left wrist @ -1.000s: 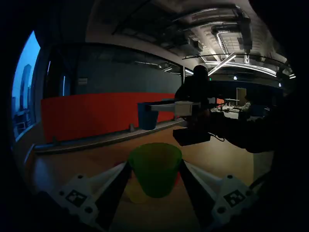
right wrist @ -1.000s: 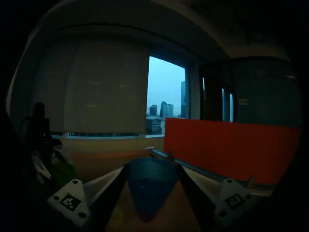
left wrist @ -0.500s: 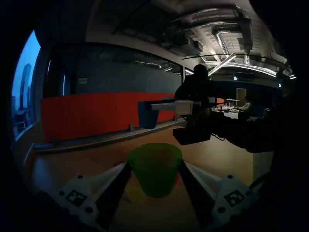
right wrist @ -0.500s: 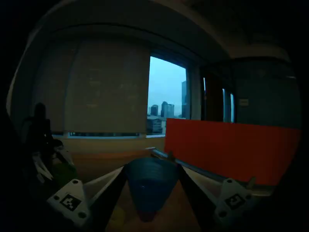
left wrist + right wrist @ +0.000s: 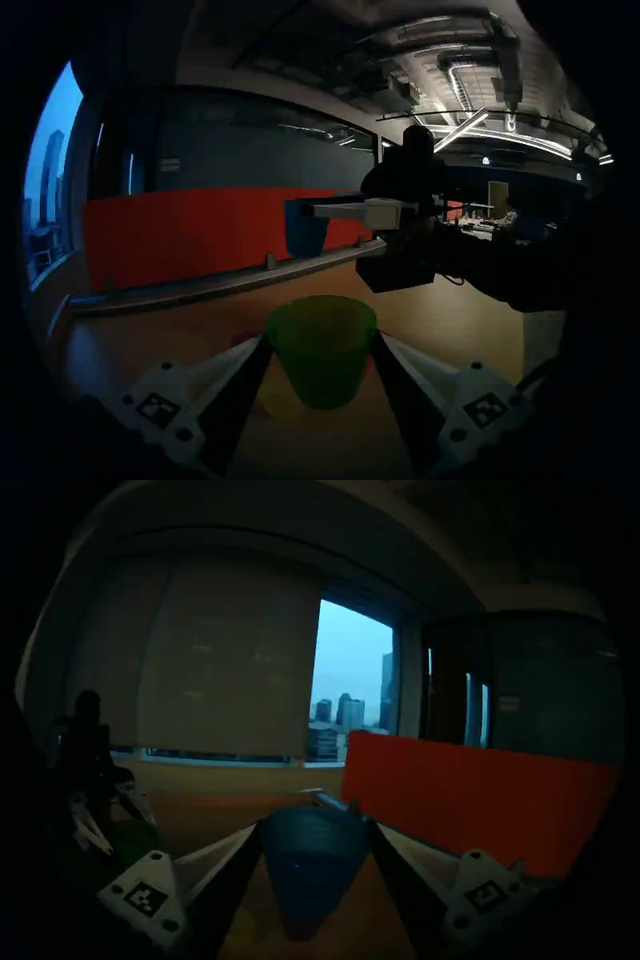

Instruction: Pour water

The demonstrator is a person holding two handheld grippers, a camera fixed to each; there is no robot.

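Left claw: pinches green cup by its sides, a finger pressed on each flank; holds it upright, rim up, over wooden worktop. Right claw: clamps blue cup the same way, also upright. From left gripper view: blue cup farther off and higher, just left of a dark hand, before red panel. Near, under green cup: yellow thing, too blurred to tell what. Far left: window with towers.
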